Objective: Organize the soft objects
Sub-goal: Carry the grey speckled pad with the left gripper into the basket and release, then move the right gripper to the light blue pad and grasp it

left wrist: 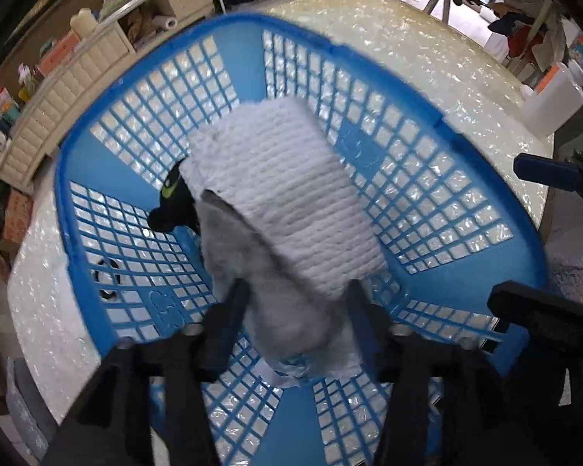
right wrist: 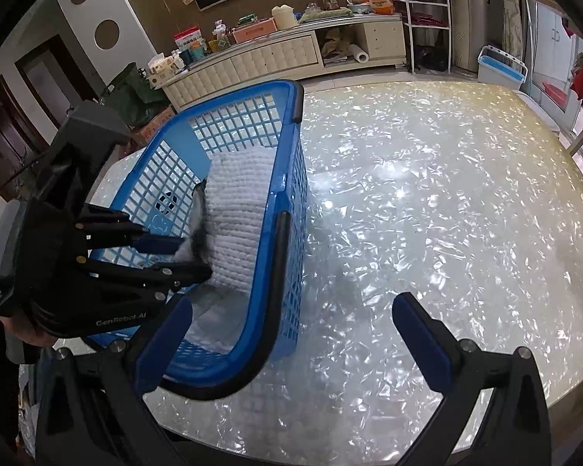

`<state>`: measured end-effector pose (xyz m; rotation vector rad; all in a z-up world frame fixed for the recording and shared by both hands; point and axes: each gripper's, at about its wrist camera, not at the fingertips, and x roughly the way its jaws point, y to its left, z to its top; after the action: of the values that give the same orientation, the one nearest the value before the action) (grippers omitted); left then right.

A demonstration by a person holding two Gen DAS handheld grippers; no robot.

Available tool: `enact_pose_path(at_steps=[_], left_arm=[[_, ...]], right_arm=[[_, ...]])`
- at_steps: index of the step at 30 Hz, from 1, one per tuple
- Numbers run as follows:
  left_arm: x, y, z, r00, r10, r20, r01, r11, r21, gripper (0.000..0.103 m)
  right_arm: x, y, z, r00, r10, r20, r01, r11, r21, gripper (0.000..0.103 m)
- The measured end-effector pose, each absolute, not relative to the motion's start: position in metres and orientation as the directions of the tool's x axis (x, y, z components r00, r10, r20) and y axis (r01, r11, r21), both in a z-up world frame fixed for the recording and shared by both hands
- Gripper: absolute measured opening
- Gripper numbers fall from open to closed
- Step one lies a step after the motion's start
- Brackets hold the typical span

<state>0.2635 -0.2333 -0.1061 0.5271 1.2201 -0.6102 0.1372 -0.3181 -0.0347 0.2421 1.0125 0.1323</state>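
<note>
Your white ribbed towel (left wrist: 287, 194) is draped over a grey cloth (left wrist: 291, 310) inside the blue basket (left wrist: 97, 163). A black item (left wrist: 173, 206) peeks out beside it.

White knitted towel (right wrist: 237, 217) lies inside blue basket (right wrist: 287, 209) on table (right wrist: 427, 194).

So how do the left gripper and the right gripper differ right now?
The left gripper hangs inside the blue basket with the white towel between its parted fingers; the right gripper is over the table with nothing between them. The right's fingers spread wider. Both have blue pads.
</note>
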Motion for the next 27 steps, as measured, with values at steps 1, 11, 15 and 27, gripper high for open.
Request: enact_pose_path(at_steps=[1, 11, 15, 27], left_arm=[[0.259, -0.234, -0.102, 0.241, -0.143, -0.960, 0.688, 0.723, 0.065, 0.059], [0.240, -0.215, -0.060, 0.317, -0.204, -0.926, 0.682, 0.728, 0.073, 0.074], [0.228, -0.200, -0.041, 0.337, -0.245, -0.909, 0.677, 0.734, 0.053, 0.074], [0.195, -0.137, 0.007, 0.444, -0.323, -0.836, 0.598, 0.801, 0.008, 0.084]], right_arm=[[0.136, -0.318, -0.034, 0.526, 0.218, -0.822, 0.004, 0.966, 0.259, 0.103], [0.117, -0.320, -0.015, 0.552, 0.185, -0.813, 0.023, 0.971, 0.236, 0.103], [0.113, -0.317, -0.008, 0.560, 0.173, -0.810, 0.028, 0.973, 0.227, 0.103], [0.103, -0.285, 0.011, 0.580, 0.153, -0.800, -0.015, 0.984, 0.178, 0.103]])
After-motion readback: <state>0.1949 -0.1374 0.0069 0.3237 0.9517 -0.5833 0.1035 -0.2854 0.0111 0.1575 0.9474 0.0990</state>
